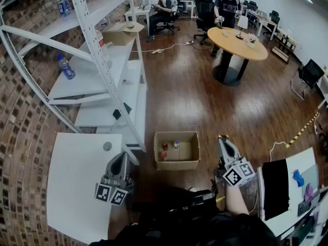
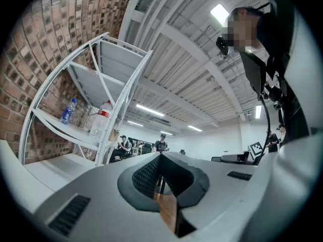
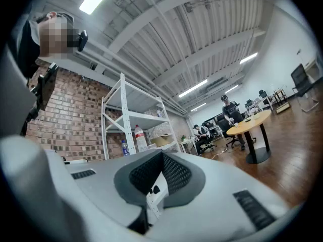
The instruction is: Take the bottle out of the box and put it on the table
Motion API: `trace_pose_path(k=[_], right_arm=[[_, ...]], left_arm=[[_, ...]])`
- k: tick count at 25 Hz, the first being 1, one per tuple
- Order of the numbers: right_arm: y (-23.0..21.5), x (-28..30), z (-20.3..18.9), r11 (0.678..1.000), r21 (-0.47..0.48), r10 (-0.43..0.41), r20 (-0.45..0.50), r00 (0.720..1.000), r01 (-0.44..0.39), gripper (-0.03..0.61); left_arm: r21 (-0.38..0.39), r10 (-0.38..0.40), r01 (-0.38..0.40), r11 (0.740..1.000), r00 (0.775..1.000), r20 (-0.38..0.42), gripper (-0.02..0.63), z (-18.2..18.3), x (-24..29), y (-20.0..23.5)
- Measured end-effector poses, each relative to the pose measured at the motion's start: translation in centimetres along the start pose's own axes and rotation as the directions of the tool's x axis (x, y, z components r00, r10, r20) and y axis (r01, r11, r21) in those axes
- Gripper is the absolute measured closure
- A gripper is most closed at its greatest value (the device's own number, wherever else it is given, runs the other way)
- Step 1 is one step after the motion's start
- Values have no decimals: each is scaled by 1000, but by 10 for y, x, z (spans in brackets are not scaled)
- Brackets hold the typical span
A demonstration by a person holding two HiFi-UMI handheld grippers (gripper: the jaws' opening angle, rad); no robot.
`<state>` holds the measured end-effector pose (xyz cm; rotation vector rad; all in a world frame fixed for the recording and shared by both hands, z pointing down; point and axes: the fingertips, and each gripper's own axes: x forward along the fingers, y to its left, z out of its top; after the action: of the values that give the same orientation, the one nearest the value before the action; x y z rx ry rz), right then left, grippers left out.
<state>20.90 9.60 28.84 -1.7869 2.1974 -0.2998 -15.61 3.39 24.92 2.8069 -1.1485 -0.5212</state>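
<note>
An open cardboard box (image 1: 177, 161) stands on the wooden floor straight ahead of me. Inside it stand a dark reddish bottle (image 1: 164, 148) and a small bottle with a pale cap (image 1: 176, 144). My left gripper (image 1: 124, 154) hovers left of the box, over the corner of a white table (image 1: 77, 188), jaws shut and empty. My right gripper (image 1: 221, 139) hovers right of the box, also shut with nothing in it. Both stay apart from the box. The left gripper view shows its jaws (image 2: 161, 158) closed and aimed slightly upward at the shelving; the right gripper's (image 3: 161, 155) closed jaws point level across the room.
A white metal shelf rack (image 1: 105, 60) stands left of the box, bearing water bottles (image 1: 65, 66) and another cardboard box (image 1: 122, 33). A round wooden table (image 1: 237, 42) and people on chairs are far off. A second white table (image 1: 289, 188) lies at the right.
</note>
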Motion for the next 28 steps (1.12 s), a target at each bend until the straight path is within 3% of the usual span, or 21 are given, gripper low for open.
trace_pose_path(k=[4,10,15,20,28], right_arm=[[25,12,12,998,-59,22,20,1000,-20,574],[35,34,19,995,-80,58,7,998,-57,574],[10,65,27,992,-72,103,25,994,-101,575],[-29,93,39,984,-81,164,27,986,-161,574],[-100,129,53,973,-49,225,-9,974,-225,574]], left_arm=[[20,-11,12,1000,1000,-12,611,7,-6,17],[3,32,-32,999,999,-15,611,4,-2,41],[-4,77,-78,997,997,-8,611,-11,33,44],[-21,71,-70,997,997,18,611,-23,90,30],[36,140,-142,989,989,51,611,-32,157,16]])
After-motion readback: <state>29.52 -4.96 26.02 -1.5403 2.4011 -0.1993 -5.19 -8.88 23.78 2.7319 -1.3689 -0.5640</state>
